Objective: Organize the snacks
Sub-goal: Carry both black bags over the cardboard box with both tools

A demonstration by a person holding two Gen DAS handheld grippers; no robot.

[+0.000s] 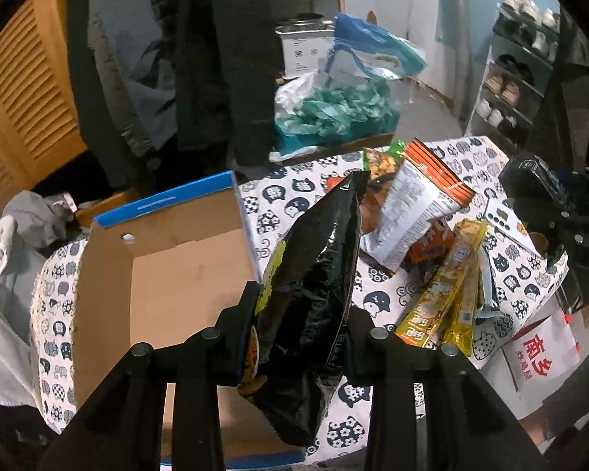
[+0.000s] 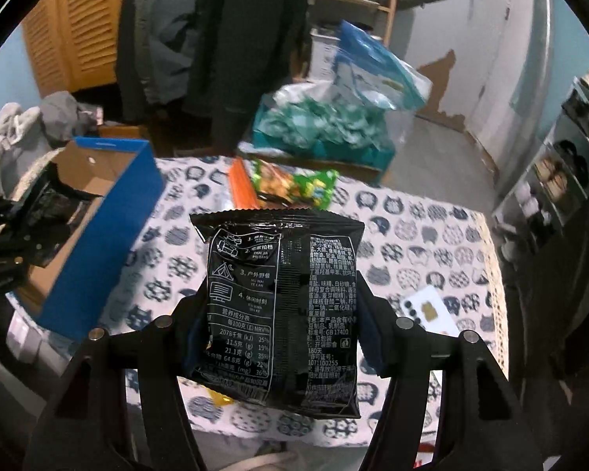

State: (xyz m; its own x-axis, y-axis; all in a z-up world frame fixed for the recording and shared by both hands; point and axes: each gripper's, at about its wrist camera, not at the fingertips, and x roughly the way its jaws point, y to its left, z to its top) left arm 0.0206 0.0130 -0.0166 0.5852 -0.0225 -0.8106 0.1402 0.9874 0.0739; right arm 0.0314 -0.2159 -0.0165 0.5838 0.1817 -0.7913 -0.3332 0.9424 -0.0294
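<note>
A surface draped in a white cloth printed with navy cat faces carried the lot. An open cardboard box with blue outer walls sat at its left end. To the right lay a heap of snack packets: an orange-and-white bag propped over a green one, with long yellow packets near the front edge. A small white card with black dots lay flat on the cloth, apart from the heap, towards the right side.
</note>
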